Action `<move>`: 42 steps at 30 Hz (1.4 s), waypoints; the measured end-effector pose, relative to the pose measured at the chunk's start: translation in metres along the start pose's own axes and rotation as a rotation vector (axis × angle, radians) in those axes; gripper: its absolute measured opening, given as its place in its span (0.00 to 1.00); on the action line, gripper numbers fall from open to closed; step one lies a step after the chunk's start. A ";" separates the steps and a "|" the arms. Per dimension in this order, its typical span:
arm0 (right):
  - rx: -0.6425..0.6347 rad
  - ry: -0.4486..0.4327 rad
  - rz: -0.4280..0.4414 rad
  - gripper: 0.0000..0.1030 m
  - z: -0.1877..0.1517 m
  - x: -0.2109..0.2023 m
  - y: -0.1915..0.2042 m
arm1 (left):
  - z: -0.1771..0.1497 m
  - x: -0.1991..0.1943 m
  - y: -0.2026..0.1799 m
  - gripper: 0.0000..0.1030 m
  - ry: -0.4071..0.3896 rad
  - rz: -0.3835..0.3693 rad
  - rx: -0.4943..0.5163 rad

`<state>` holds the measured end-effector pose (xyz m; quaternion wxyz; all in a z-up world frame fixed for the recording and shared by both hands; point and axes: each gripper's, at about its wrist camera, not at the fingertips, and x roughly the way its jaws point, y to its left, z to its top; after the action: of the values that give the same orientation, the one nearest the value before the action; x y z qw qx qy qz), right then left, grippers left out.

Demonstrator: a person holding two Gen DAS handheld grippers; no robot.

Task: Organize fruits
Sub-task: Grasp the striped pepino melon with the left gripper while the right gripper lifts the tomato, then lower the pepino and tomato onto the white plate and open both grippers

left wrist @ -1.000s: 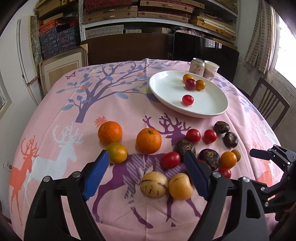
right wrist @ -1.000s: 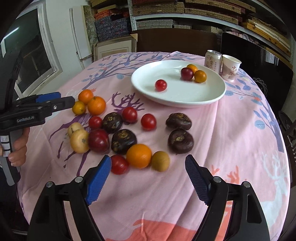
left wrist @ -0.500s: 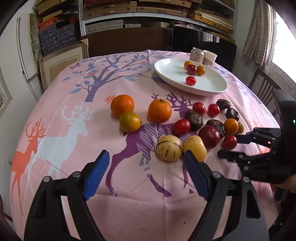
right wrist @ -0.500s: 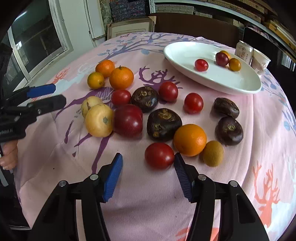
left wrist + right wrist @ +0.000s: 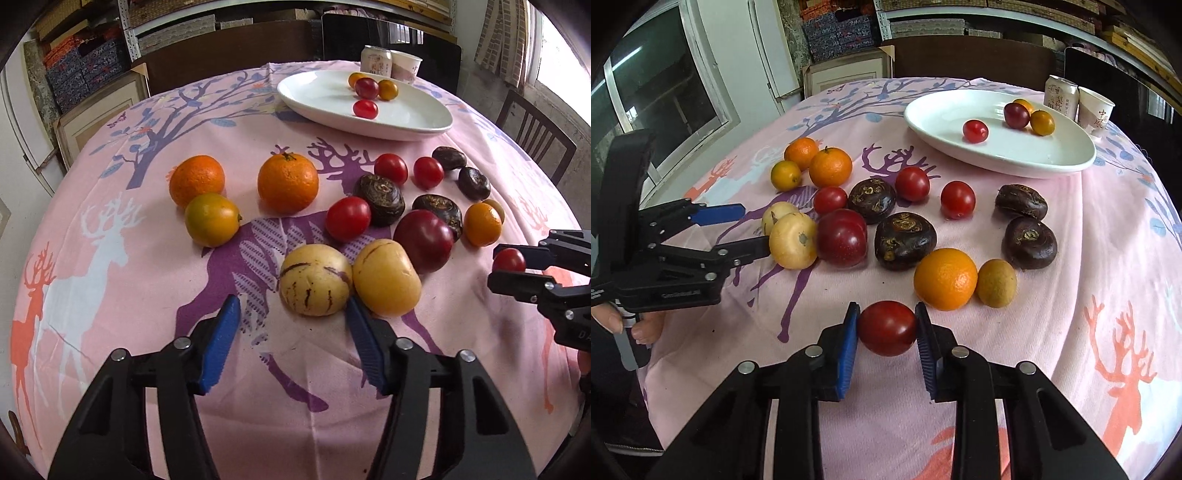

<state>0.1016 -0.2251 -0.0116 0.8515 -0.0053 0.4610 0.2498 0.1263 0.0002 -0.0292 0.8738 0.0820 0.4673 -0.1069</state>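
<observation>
Many fruits lie on a pink deer-print tablecloth (image 5: 110,295). My right gripper (image 5: 886,328) is shut on a red cherry tomato (image 5: 887,328); it also shows in the left wrist view (image 5: 509,260). My left gripper (image 5: 291,321) is open, its blue pads either side of a striped yellow pepino (image 5: 314,280), with a second yellow pepino (image 5: 386,282) just right of it. A white plate (image 5: 406,122) at the far side holds a red tomato (image 5: 365,109) and three more small fruits (image 5: 373,88).
Oranges (image 5: 288,182), red tomatoes (image 5: 347,218), a large dark red fruit (image 5: 423,240) and dark brown water chestnuts (image 5: 380,194) lie between me and the plate. A can (image 5: 376,61) and paper cup (image 5: 405,66) stand behind the plate. A chair (image 5: 532,133) stands at right.
My right gripper moved in and closed on the red cherry tomato. My left gripper moved forward to the striped pepino and narrowed its opening.
</observation>
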 end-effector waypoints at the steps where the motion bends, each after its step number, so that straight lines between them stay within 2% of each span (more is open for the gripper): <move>1: 0.002 -0.003 0.000 0.30 0.000 -0.001 -0.001 | 0.002 0.003 -0.001 0.56 0.002 0.002 0.001; 4: 0.002 -0.008 0.008 0.30 0.000 -0.003 -0.003 | 0.007 0.007 -0.005 0.52 -0.009 0.009 0.017; 5: 0.002 -0.010 0.012 0.30 0.000 -0.004 -0.003 | 0.009 0.007 -0.007 0.42 -0.010 -0.005 0.022; 6: -0.001 -0.012 0.015 0.30 0.001 -0.005 -0.004 | 0.011 0.008 -0.009 0.38 -0.008 -0.023 0.027; 10: 0.001 -0.037 0.042 0.30 0.006 -0.015 -0.009 | 0.018 0.001 -0.014 0.37 -0.029 -0.001 0.036; 13: 0.010 -0.079 0.051 0.30 0.015 -0.030 -0.020 | 0.029 -0.024 -0.014 0.37 -0.104 -0.021 0.034; 17: 0.018 -0.154 0.013 0.30 0.039 -0.049 -0.035 | 0.063 -0.050 -0.017 0.37 -0.189 -0.046 0.007; 20: 0.036 -0.226 -0.016 0.30 0.065 -0.055 -0.048 | 0.098 -0.048 -0.027 0.37 -0.228 -0.043 -0.016; 24: 0.078 -0.297 -0.061 0.30 0.096 -0.043 -0.063 | 0.136 -0.018 -0.041 0.37 -0.200 -0.052 -0.063; 27: 0.132 -0.294 -0.068 0.30 0.108 -0.024 -0.077 | 0.150 0.010 -0.048 0.37 -0.162 -0.036 -0.086; 34: 0.243 -0.253 -0.071 0.30 0.108 0.011 -0.111 | 0.159 0.048 -0.055 0.37 -0.100 -0.026 -0.098; 42: 0.261 -0.227 -0.102 0.30 0.108 0.029 -0.116 | 0.168 0.065 -0.058 0.37 -0.071 -0.015 -0.119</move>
<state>0.2493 -0.2889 0.0025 0.9030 0.1103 0.3898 0.1433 0.2806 -0.1040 0.0062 0.8922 0.0229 0.4423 -0.0882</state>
